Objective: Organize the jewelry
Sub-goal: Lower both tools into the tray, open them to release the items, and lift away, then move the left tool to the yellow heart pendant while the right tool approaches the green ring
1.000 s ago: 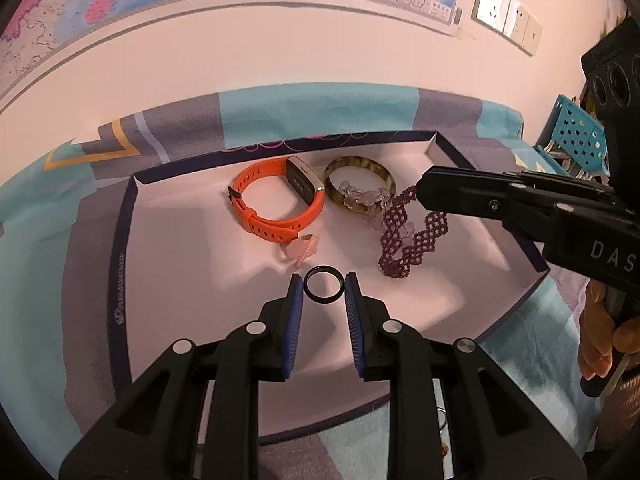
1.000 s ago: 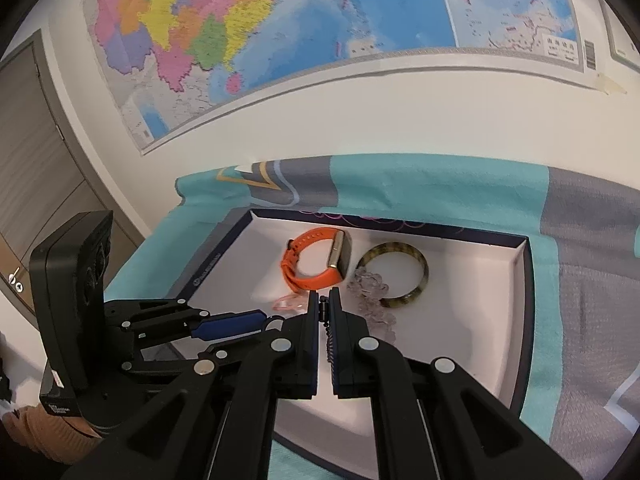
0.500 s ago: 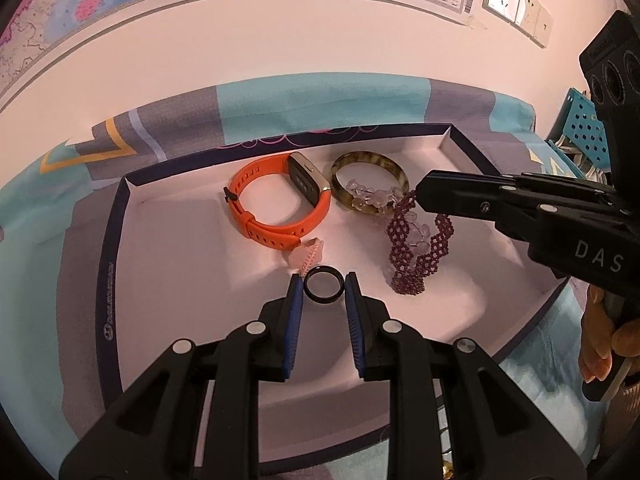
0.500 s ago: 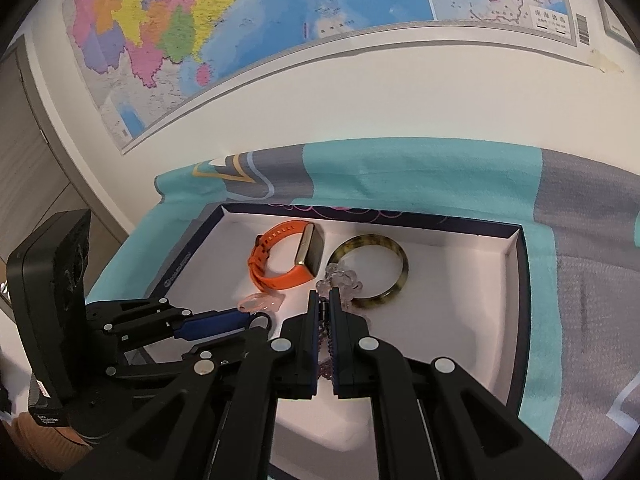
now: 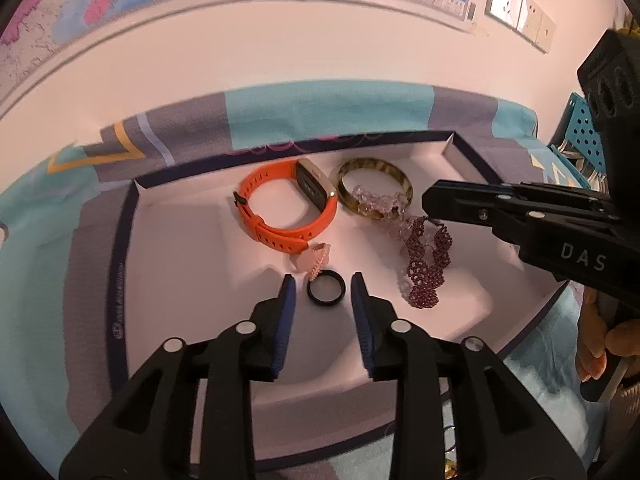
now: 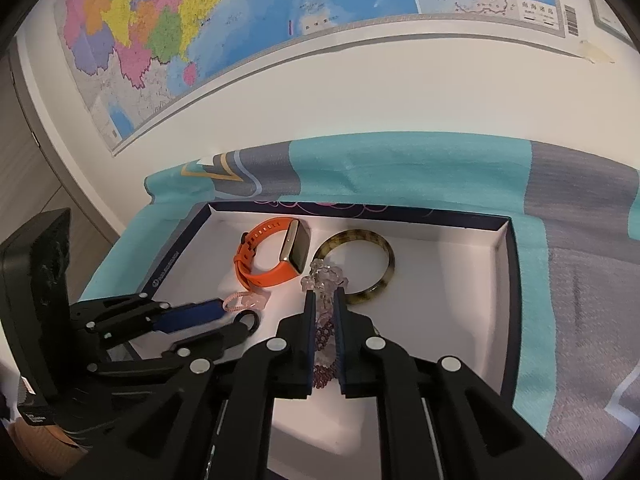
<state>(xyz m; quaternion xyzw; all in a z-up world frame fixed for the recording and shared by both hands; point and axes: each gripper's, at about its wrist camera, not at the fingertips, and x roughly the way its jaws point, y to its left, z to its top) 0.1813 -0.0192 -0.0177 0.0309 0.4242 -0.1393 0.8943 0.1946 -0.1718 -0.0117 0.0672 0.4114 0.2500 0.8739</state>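
A white tray (image 5: 180, 248) with a dark rim holds an orange watch (image 5: 286, 210), a tortoiseshell bangle (image 5: 374, 192), a clear bead bracelet (image 5: 378, 202), a purple bead bracelet (image 5: 426, 266), a pink charm (image 5: 312, 258) and a black ring (image 5: 326, 288). My left gripper (image 5: 323, 286) is open, its pads apart on either side of the ring, which lies on the tray. My right gripper (image 6: 323, 300) stands slightly open over the purple bracelet (image 6: 322, 354), which lies between its pads on the tray. The same tray (image 6: 460, 320) and watch (image 6: 276, 258) show in the right wrist view.
The tray lies on a teal and grey cloth (image 6: 420, 176) against a white wall with a map (image 6: 280, 0). A teal perforated basket (image 5: 580, 136) stands at the right. Wall sockets (image 5: 520, 16) are above it.
My left gripper has opened and let go of the black ring, which now lies on the tray. My right gripper has opened slightly and the purple bracelet rests on the tray.
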